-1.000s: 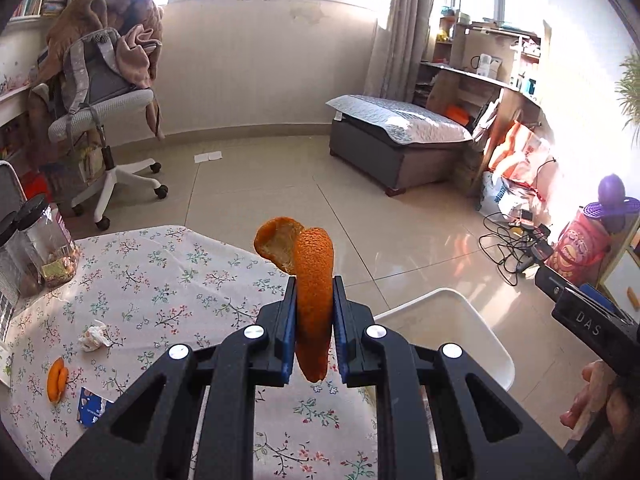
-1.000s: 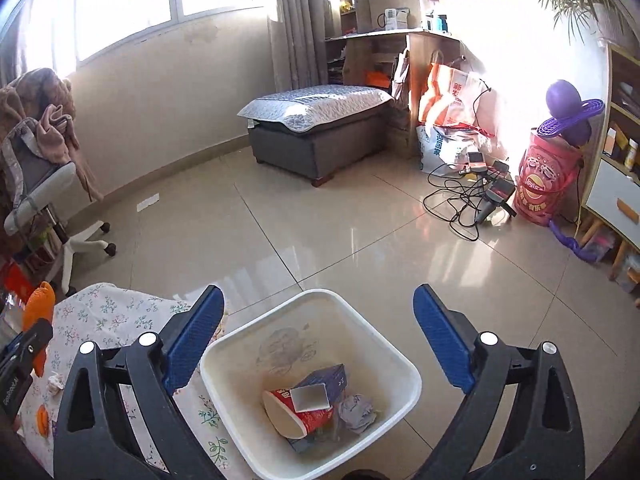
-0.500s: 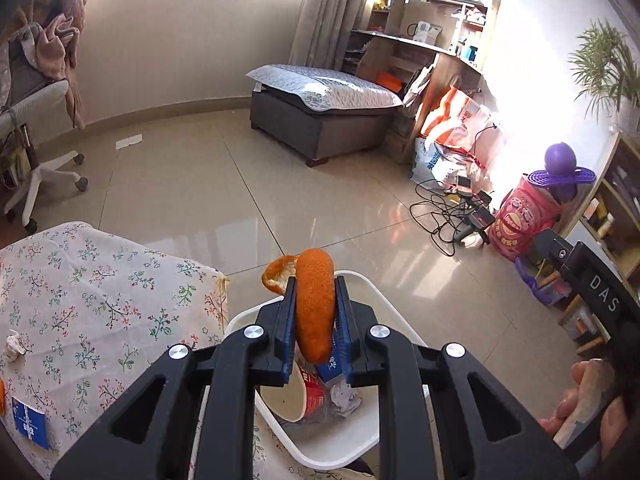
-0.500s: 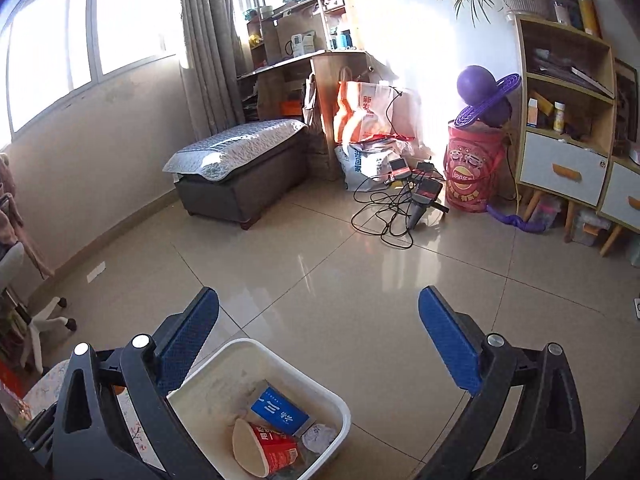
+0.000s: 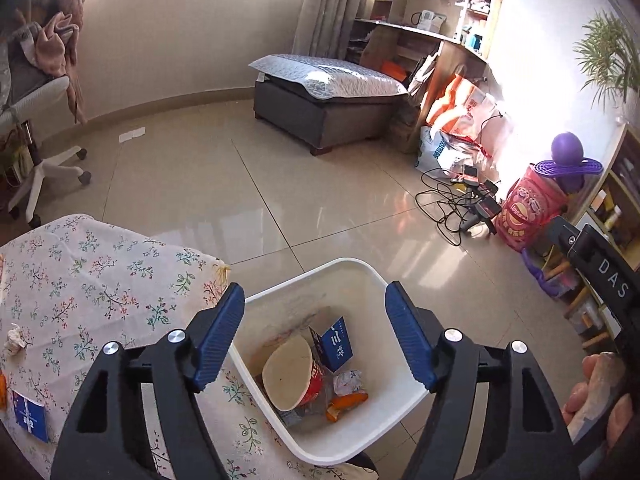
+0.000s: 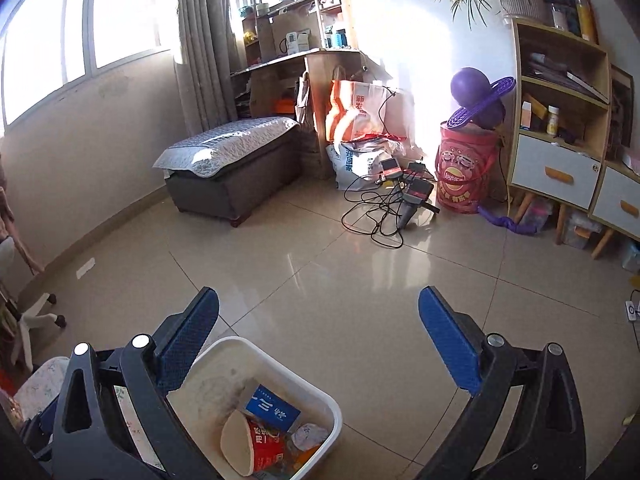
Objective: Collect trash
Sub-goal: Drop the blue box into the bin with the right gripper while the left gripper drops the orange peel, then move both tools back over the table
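Left gripper (image 5: 314, 334) above the white bin (image 5: 404, 402); jaws opening, nothing between them.

The orange peel (image 5: 347, 399) lies at the bottom of the bin, beside a red paper cup (image 5: 294, 378), a blue carton (image 5: 337, 344) and a crumpled wrapper (image 5: 347, 382); the right gripper (image 6: 320, 344) hangs over the floor just beside the bin, jaws released and empty; the tabletop (image 5: 100, 280) with its floral cloth carries remaining trash: a crumpled white paper (image 5: 14, 344), a blue packet (image 5: 30, 420) and an orange scrap (image 5: 2, 390) at the frame edge; judged progress: several items deposited, at least three items left to collect; the view covers only part of the tabletop, so further trash cannot be ruled out.
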{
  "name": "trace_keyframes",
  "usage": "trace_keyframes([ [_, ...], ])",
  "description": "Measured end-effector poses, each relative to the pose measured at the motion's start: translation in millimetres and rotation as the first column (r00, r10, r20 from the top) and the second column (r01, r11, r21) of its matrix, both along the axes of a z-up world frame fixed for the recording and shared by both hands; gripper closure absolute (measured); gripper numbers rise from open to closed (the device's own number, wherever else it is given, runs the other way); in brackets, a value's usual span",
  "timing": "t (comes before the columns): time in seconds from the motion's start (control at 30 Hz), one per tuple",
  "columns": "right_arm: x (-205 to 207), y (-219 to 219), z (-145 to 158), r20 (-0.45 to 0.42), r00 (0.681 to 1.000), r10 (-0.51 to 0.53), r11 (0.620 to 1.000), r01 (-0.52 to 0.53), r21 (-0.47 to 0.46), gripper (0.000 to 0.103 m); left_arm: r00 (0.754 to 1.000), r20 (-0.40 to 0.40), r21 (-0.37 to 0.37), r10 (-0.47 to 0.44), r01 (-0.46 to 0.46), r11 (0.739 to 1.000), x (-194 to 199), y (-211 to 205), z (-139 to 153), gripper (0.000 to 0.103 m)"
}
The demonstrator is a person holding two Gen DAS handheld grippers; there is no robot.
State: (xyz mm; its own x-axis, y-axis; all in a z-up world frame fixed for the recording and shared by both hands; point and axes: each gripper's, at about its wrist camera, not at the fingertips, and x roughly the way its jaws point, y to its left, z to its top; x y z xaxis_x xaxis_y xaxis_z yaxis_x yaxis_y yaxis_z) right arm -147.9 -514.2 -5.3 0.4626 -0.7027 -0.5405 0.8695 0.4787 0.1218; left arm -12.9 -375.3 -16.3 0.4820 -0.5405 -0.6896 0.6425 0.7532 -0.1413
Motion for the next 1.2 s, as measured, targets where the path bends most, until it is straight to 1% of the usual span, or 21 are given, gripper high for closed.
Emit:
trace_keyframes([
  [0.1, 10, 10, -1, -0.035, 0.999, 0.029, 0.999, -0.030, -0.025, 0.007, 0.994, 0.075, 0.026, 0.076, -0.079, 0.997, 2, 14, 7, 0.020],
  [0.2, 21, 27, -1, -0.079, 0.994, 0.076, 0.995, -0.081, -0.063, 0.007, 0.982, 0.131, 0.028, 0.136, -0.141, 0.990, 5, 31, 14, 0.016],
  [0.3, 33, 46, 0, -0.113, 0.986, 0.123, 0.985, -0.135, -0.106, 0.007, 0.969, 0.163, 0.030, 0.189, -0.196, 0.980, 10, 47, 18, 0.014],
  [0.43, 47, 70, 1, -0.146, 0.974, 0.176, 0.969, -0.197, -0.147, 0.007, 0.954, 0.164, 0.027, 0.251, -0.258, 0.966, 16, 69, 19, 0.013],
  [0.53, 58, 86, 0, -0.166, 0.961, 0.220, 0.957, -0.245, -0.153, 0.007, 0.946, 0.158, 0.035, 0.282, -0.291, 0.956, 20, 86, 16, 0.012],
  [0.7, 76, 110, 0, -0.194, 0.940, 0.281, 0.936, -0.313, -0.161, 0.007, 0.924, 0.157, 0.048, 0.348, -0.359, 0.932, 29, 121, 12, 0.012],
  [0.8, 87, 127, -2, -0.209, 0.922, 0.327, 0.921, -0.360, -0.149, 0.007, 0.909, 0.145, 0.060, 0.390, -0.401, 0.914, 36, 142, 7, 0.012],
  [0.93, 103, 154, -4, -0.221, 0.891, 0.396, 0.891, -0.431, -0.142, 0.007, 0.886, 0.137, 0.077, 0.442, -0.454, 0.887, 42, 174, 1, 0.012],
  [1.2, 135, 208, -8, -0.240, 0.829, 0.506, 0.828, -0.544, -0.134, 0.007, 0.824, 0.130, 0.091, 0.551, -0.563, 0.821, 51, 237, -4, 0.011],
])
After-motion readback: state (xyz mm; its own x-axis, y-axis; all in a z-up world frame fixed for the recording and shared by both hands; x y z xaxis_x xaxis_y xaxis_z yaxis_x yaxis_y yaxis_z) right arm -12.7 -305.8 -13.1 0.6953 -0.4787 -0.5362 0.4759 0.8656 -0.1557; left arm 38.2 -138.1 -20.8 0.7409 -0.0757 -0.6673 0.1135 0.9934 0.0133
